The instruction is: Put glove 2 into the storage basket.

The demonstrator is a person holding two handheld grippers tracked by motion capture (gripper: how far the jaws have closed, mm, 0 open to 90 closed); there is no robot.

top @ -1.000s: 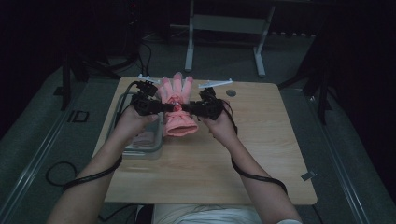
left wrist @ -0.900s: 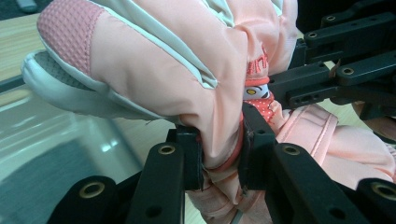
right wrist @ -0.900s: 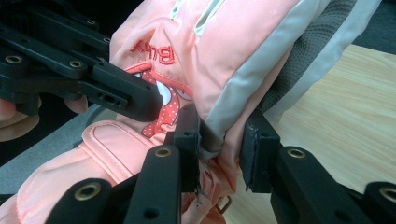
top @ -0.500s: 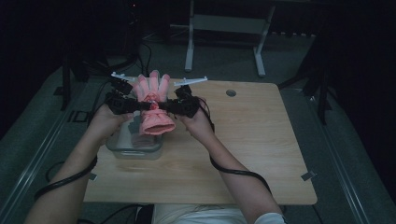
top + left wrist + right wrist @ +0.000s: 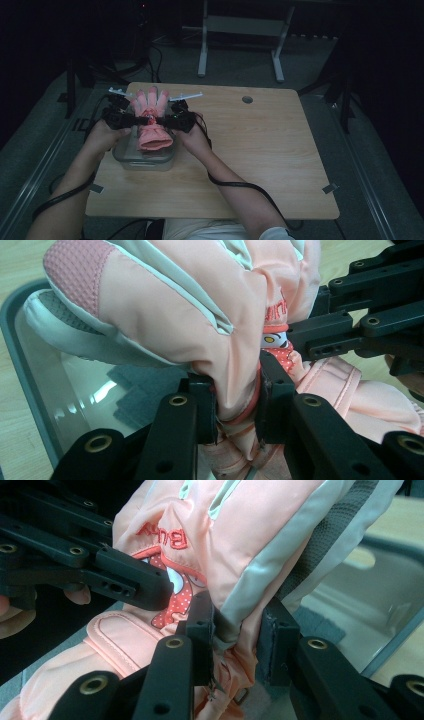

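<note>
The pink padded fabric glove (image 5: pixel 151 120) with pale grey trim is held between my two grippers above the clear plastic container with a dark grey rim (image 5: pixel 121 157), which sits at the near-left part of the light wooden table (image 5: pixel 260 150). There is one glove, one container and two grippers. The glove's fingers point away from me past the container's far rim, and its cuff hangs towards me over the container's middle.

Relative to the container, my left gripper (image 5: pixel 134 119) (image 5: pixel 235 395) stands over its left side. In the left gripper view its two black jaws are pressed in on a fold of the glove's side, with the pink cloth bunched between them. Just beyond them I see red stitched letters on the glove, partly hidden; I cannot read the word. Below the letters is a small picture patch in red with white dots.

My right gripper (image 5: pixel 169 119) (image 5: pixel 235 625) stands over the container's right side. In the right gripper view its jaws are clamped on the grey-trimmed edge of the glove. The same red stitching shows upside down here, and only part of it is clear, so I leave it unread. Through the container's clear wall a dark grey shape shows at the bottom.
</note>
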